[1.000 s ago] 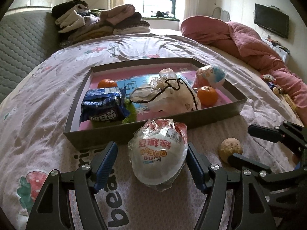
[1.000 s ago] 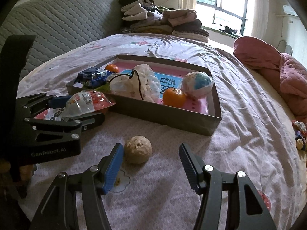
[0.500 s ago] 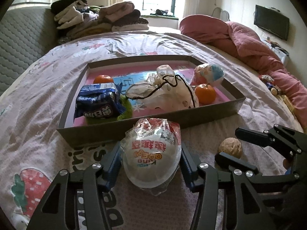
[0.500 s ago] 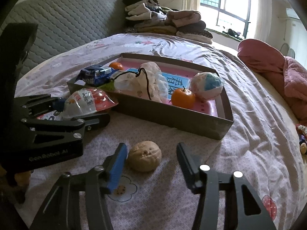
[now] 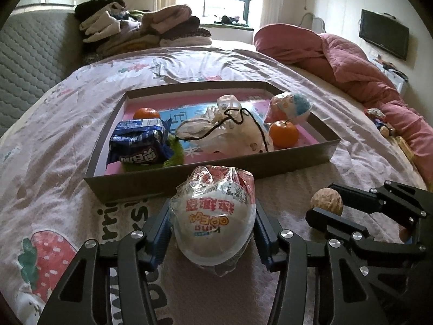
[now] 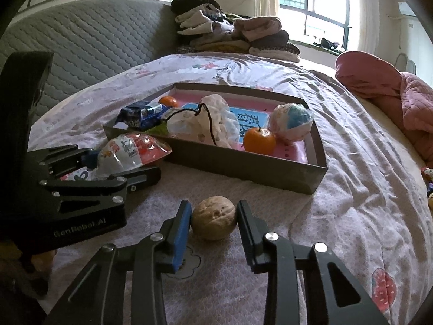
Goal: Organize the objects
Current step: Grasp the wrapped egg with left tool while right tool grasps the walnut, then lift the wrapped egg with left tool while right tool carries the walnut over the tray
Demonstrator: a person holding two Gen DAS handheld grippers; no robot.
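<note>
- Bed (image 5: 67, 140): carries an open tray (image 5: 216, 173) of snacks.
- Left gripper (image 5: 212, 226): pads pressed on wrapped egg toy (image 5: 213, 216), just before the tray.
- Right gripper (image 6: 213, 218): jaws have just been closing, pads now touching the walnut (image 6: 213, 218) on the bedsheet.

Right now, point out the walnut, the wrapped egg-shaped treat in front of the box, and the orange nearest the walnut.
walnut (image 6: 213, 218), right wrist view, middle of its shell
wrapped egg-shaped treat (image 5: 215, 224), left wrist view, white front with the printing
orange (image 6: 259, 141), right wrist view, centre of its peel
</note>
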